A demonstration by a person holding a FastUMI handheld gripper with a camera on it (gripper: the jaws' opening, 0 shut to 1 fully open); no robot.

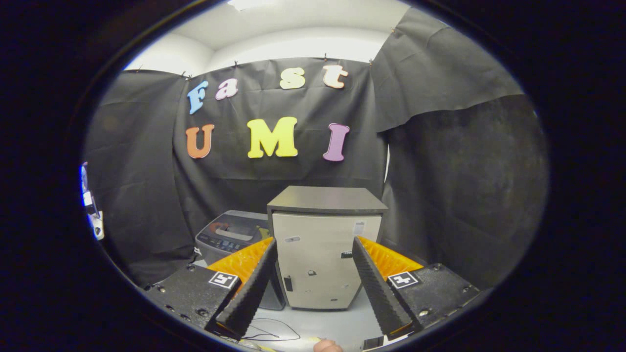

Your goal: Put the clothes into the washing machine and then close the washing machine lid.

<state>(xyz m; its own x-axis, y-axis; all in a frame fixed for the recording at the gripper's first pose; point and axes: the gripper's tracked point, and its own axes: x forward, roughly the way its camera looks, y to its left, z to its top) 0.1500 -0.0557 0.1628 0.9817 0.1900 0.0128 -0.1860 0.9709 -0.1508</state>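
Across the upper and middle frame, black cloth (440, 161) forms the booth's wall, hanging in folds, with a white ceiling (293, 29) showing above it at top centre.

At centre frame, a small cabinet (325, 254) stands on a white floor (323, 322); it has a dark flat top and a pale front door bearing small stickers and a dark latch near its lower left corner. It sits straight ahead of the tool, framed between the two fingers.

Left of the cabinet and touching or just beside it, the washing machine (230, 239) stands lower, grey, with its control panel of buttons facing the camera. Its lid (242, 217) appears to lie flat, though the left finger hides much of the machine's near side, so its state cannot be told for certain. Clothes cannot be made out at this moment.

At the bottom of the frame, the tool (315, 283) is held with its fingers wide apart and nothing between them; each ridged finger (252, 288) angles inward towards the cabinet front, and each mount carries a small square marker (223, 279).

On the floor between the fingers, a thin dark cable (274, 335) lies in a loop. Below it, at bottom centre, a fingertip of the person's hand (326, 346) shows. At the left edge, mid-height, a small white-and-blue object (90, 203) is too distorted to identify.
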